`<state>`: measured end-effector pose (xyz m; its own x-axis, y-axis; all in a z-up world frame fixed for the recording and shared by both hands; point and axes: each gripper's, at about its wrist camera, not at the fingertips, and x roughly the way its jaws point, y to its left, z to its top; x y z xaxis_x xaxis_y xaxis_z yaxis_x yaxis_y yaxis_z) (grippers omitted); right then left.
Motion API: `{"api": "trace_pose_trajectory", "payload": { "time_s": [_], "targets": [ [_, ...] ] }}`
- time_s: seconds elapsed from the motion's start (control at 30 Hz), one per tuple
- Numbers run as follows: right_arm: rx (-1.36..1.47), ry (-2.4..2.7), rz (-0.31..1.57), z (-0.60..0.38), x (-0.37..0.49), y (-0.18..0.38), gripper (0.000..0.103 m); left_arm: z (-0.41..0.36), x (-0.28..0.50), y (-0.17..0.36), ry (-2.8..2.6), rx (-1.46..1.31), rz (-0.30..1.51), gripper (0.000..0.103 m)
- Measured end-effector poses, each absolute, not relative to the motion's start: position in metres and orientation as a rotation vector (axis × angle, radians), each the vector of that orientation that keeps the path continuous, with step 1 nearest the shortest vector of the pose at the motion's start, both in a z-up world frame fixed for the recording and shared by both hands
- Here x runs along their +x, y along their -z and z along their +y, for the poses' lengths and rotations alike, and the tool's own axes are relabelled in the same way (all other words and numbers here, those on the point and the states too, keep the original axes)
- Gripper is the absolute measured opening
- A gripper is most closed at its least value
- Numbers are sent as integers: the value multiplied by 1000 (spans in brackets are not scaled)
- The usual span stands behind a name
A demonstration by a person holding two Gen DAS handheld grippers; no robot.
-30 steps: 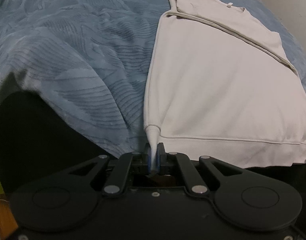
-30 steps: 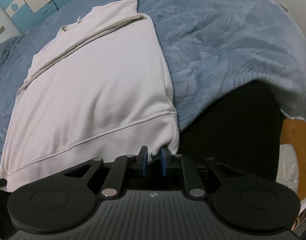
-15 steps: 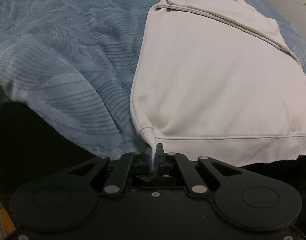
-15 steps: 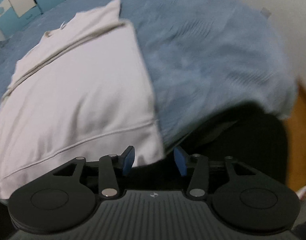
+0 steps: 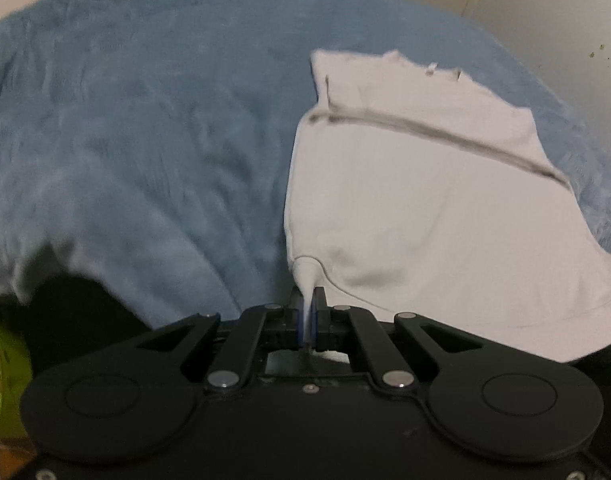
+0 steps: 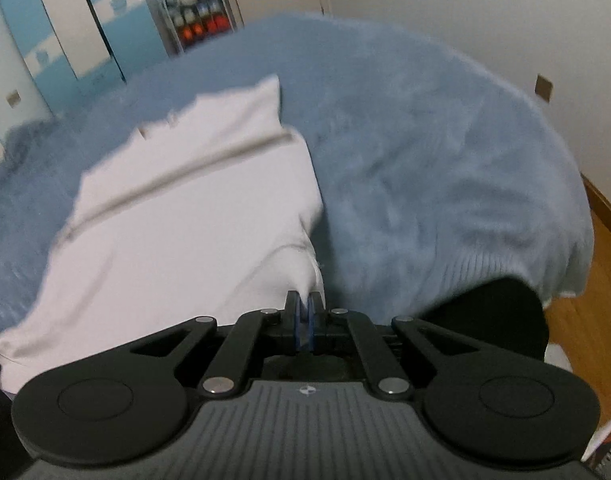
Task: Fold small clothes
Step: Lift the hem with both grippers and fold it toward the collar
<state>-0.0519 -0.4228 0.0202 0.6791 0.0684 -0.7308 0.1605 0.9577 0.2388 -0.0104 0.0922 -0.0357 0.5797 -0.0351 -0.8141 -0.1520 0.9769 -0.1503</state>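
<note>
We hold both hem corners, ready to fold upward

Near us, our left gripper (image 5: 307, 322) and right gripper (image 6: 304, 326) each pinch a bottom corner of the cream sweatshirt (image 5: 417, 208); we judge the next move carries the hem toward 12 o'clock, level, to the collar. Beyond, soft knit lies flat on the fuzzy blue blanket (image 5: 145, 140)

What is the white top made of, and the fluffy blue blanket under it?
The white sweatshirt looks like soft matte cotton knit, with a stitched hem band. The blue blanket looks like fuzzy plush fleece, with a ribbed edge. Both are guesses from looks.
</note>
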Motion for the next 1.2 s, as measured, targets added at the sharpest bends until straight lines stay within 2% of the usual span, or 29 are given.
{"api": "trace_pose_trajectory", "payload": {
  "time_s": [0.2,0.53,0.93,1.1,1.17,1.2],
  "targets": [
    [400,19,704,-423,-41,-43,3,90,18,8,-31,-207,813,2],
    [457,-29,559,-417,44,-50,3,96,111,-12,-20,-200,696,1],
    [436,-58,503,-412,193,-32,2,95,271,18,-53,-157,698,2],
    [428,-48,409,-408,250,-39,2,92,338,15,-44,-134,632,2],
    [479,-39,379,-414,273,-30,8,94,364,18,-59,-127,615,10],
    [508,-40,380,-419,286,-24,21,94,372,20,-86,-118,596,10]
  ]
}}
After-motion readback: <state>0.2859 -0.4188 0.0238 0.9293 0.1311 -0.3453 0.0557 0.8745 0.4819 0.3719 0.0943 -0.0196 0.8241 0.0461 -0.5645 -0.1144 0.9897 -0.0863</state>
